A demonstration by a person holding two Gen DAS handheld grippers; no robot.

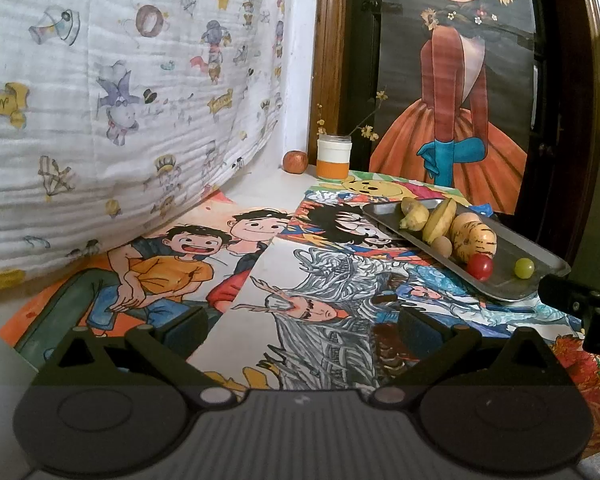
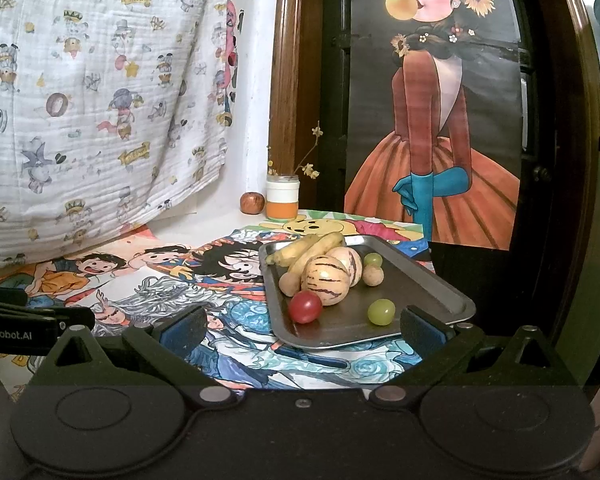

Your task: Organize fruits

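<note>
Purple-striped cream melons [image 2: 327, 280], red tomato [image 2: 305, 306], green grape [image 2: 381, 311], grey tray [image 2: 428, 280]

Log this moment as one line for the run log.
left gripper: open, empty | right gripper: open, empty, facing metal tray | tray: bananas, striped melons, red tomato, green grapes | apple: beside jar

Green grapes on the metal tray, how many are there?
2. One round green grape lies near the front of the grey metal tray, right of the red cherry tomato. The other sits behind the striped cream melons. More may be hidden behind them.
</note>
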